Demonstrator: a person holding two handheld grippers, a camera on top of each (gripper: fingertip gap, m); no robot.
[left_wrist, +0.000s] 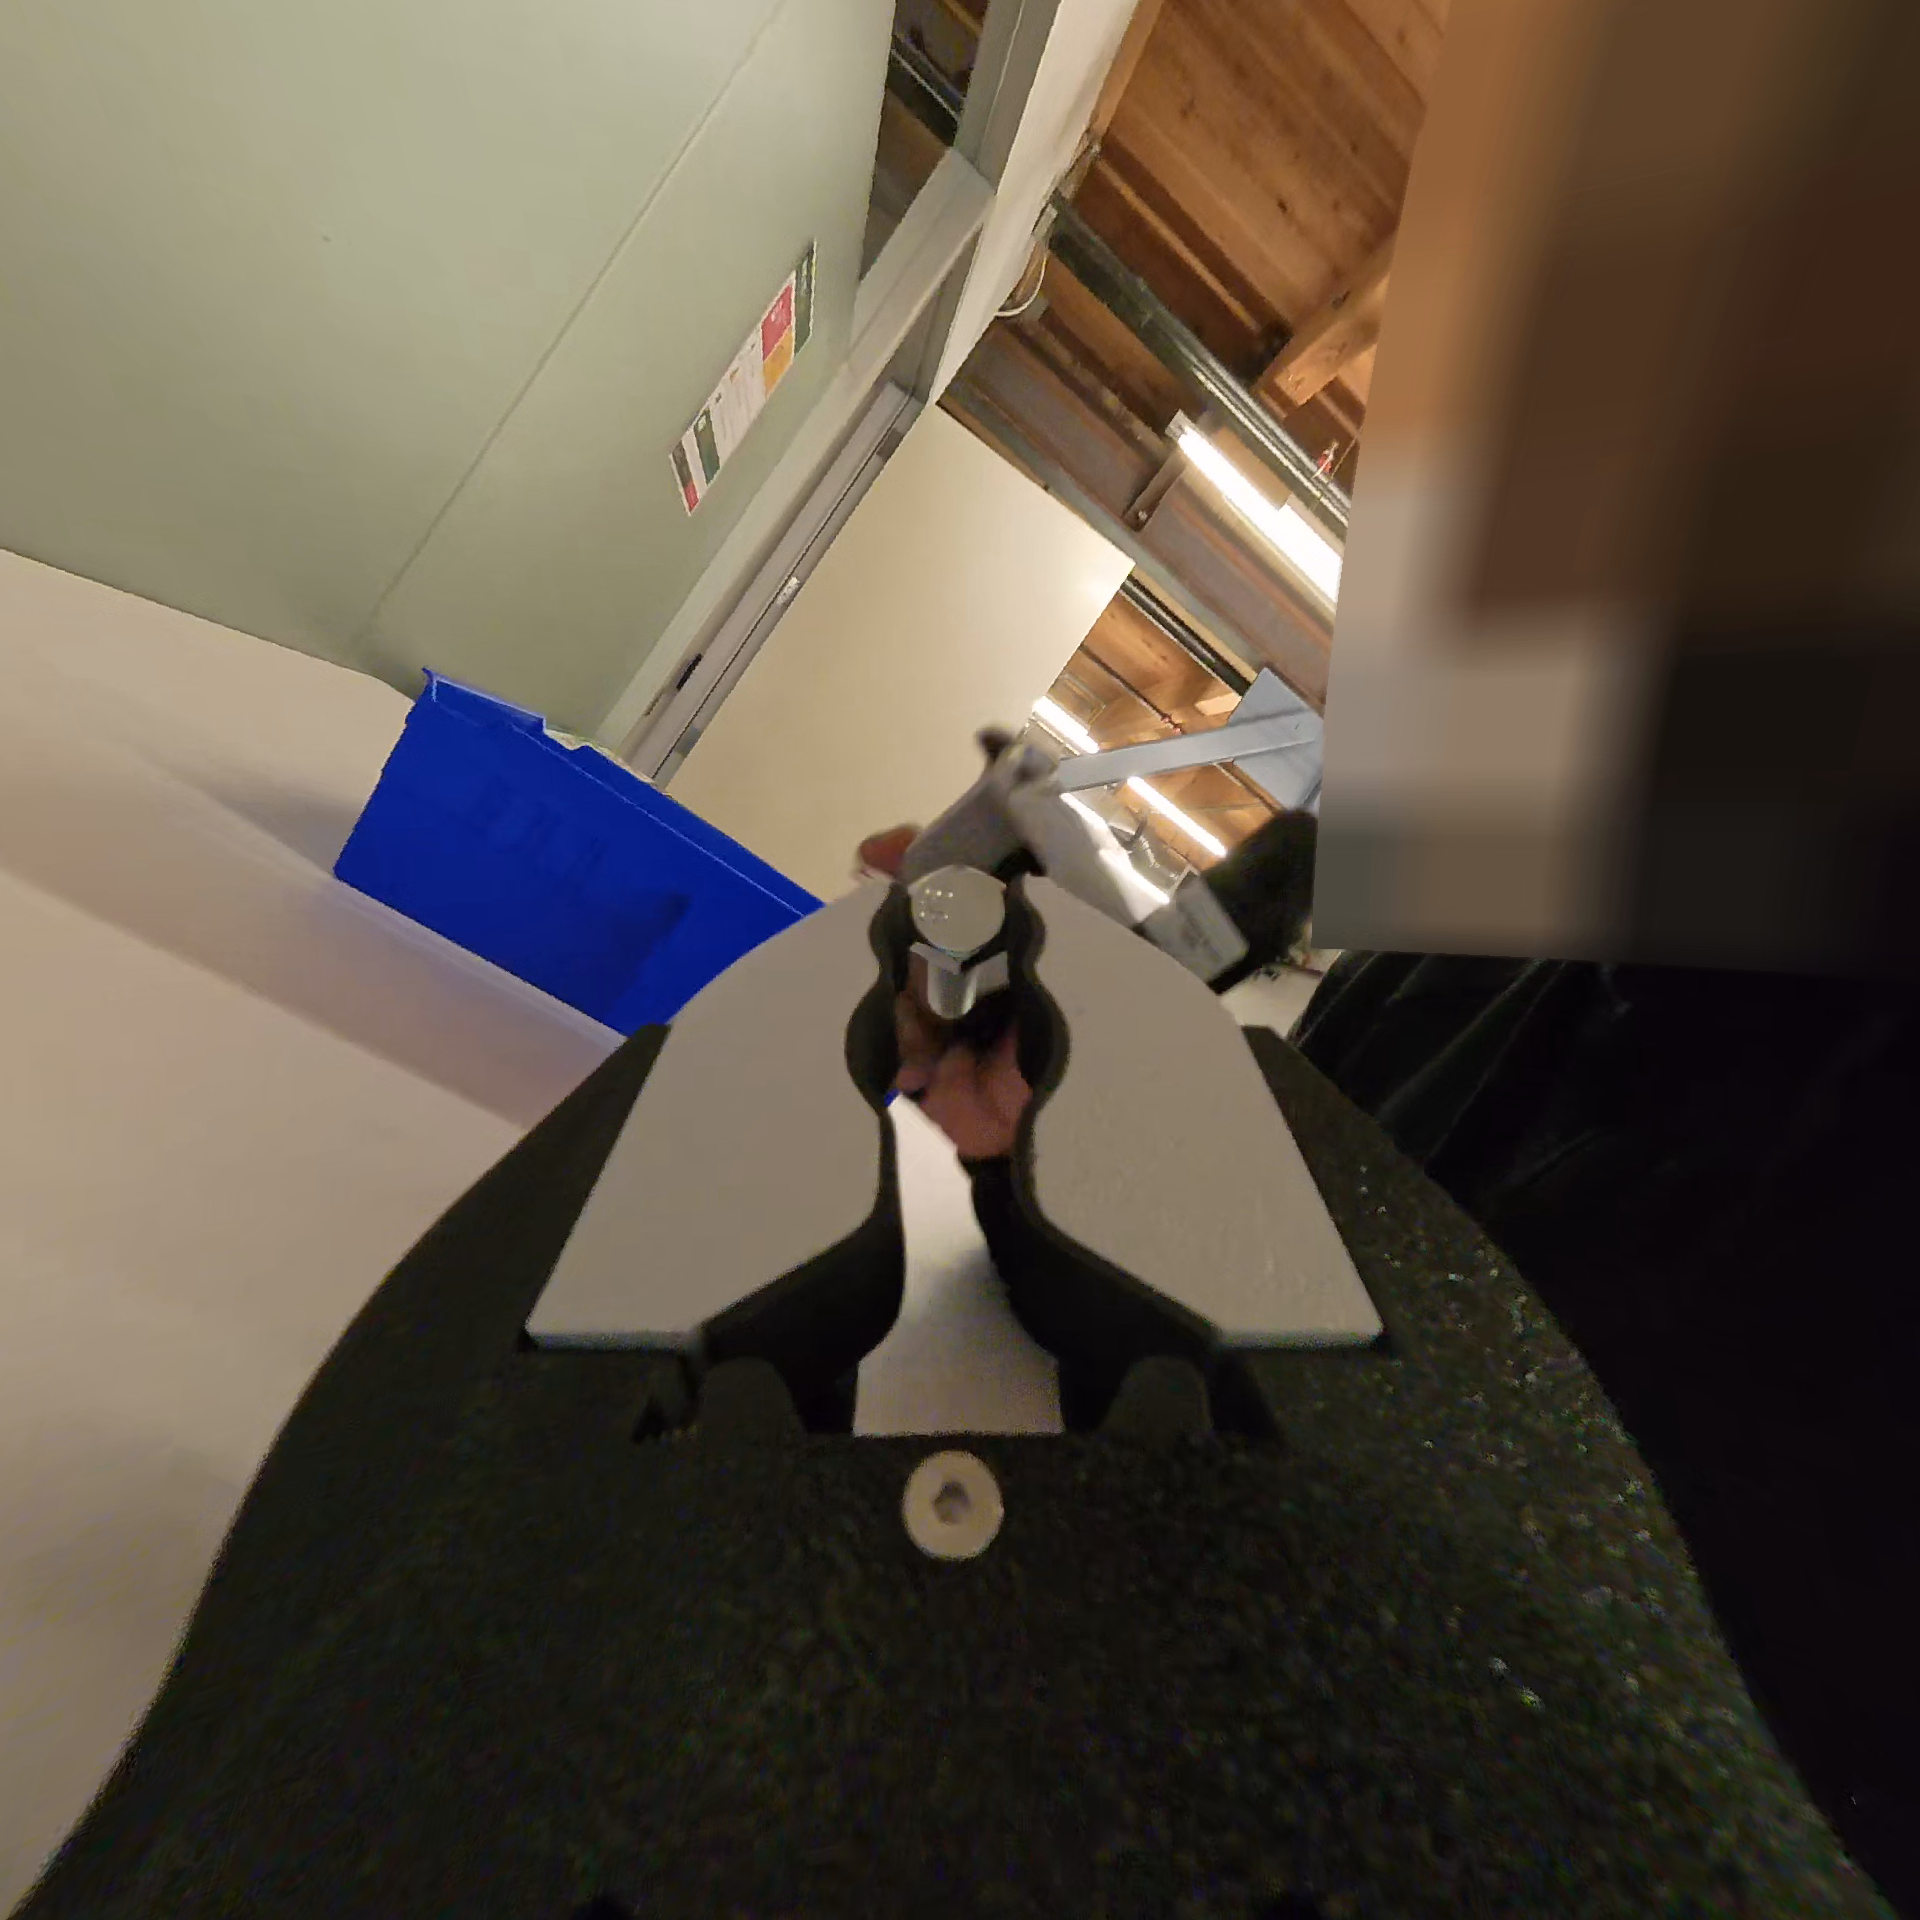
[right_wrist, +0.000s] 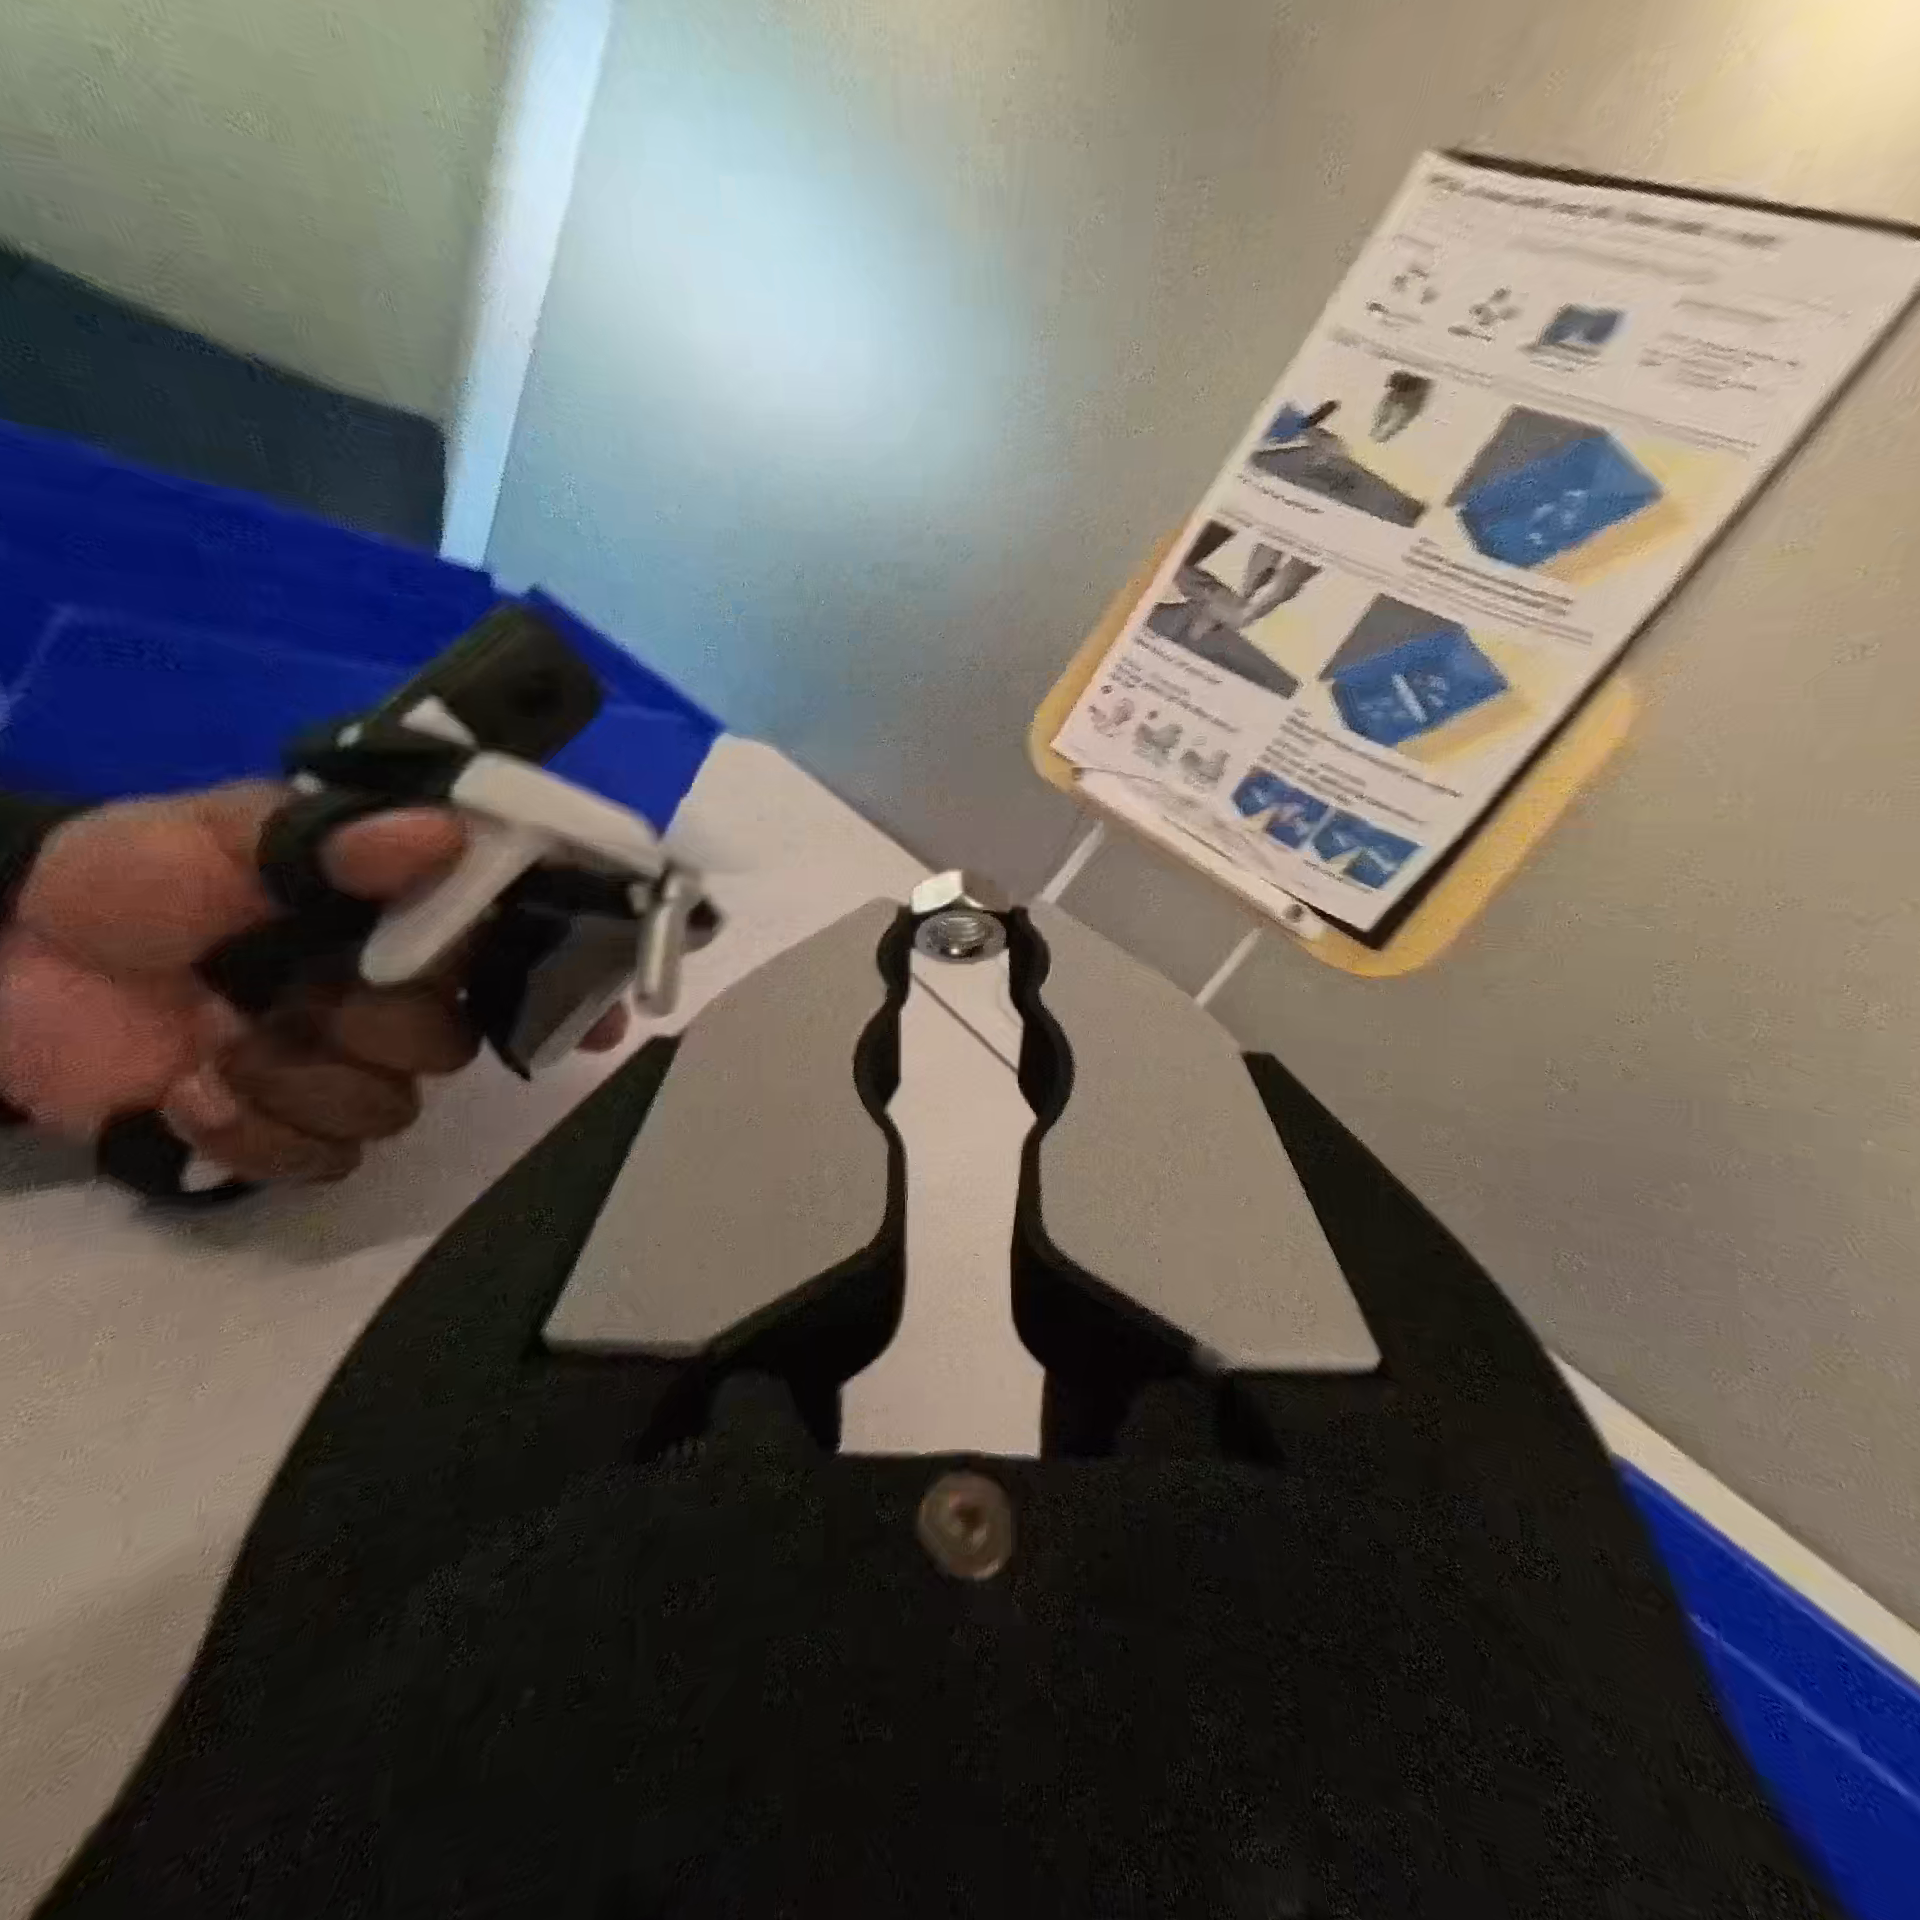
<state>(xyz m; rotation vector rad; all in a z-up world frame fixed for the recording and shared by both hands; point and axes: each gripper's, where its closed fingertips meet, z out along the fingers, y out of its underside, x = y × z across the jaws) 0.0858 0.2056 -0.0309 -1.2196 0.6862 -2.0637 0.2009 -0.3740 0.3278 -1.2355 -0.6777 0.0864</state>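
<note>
Black, rough-textured gripper bodies fill the bottom of both wrist views, each ending in two grey fingers with scalloped black pads.

Left gripper (left_wrist: 956, 935): its pads are clenched on a silver hex bolt (left_wrist: 954, 940), gripped just under the head. The head faces back toward the camera and the shank runs down and away between the fingers, so the bolt's long axis lies roughly along the fingers.

Right gripper (right_wrist: 954, 928): its pads are pressed on the two sides of a silver hex nut (right_wrist: 951, 920) at the very tips. The threaded bore of the nut faces the camera, so its axis also runs along the fingers.

From the right wrist view, the left gripper sits to the left and slightly nearer, held in a person's hand (right_wrist: 156, 997), with its tip pointing toward the nut and only a small gap between the two tips. From the left wrist view, the right gripper appears just beyond the bolt head, tilted up to the right. Bolt and nut are near each other but apart, both held above the white worktop (right_wrist: 156, 1351).

Farther out, a blue bin (left_wrist: 540, 842) stands toward the far edge of the worktop, and an illustrated instruction sheet on a yellow board (right_wrist: 1455, 540) stands on a wire stand against the grey wall.
</note>
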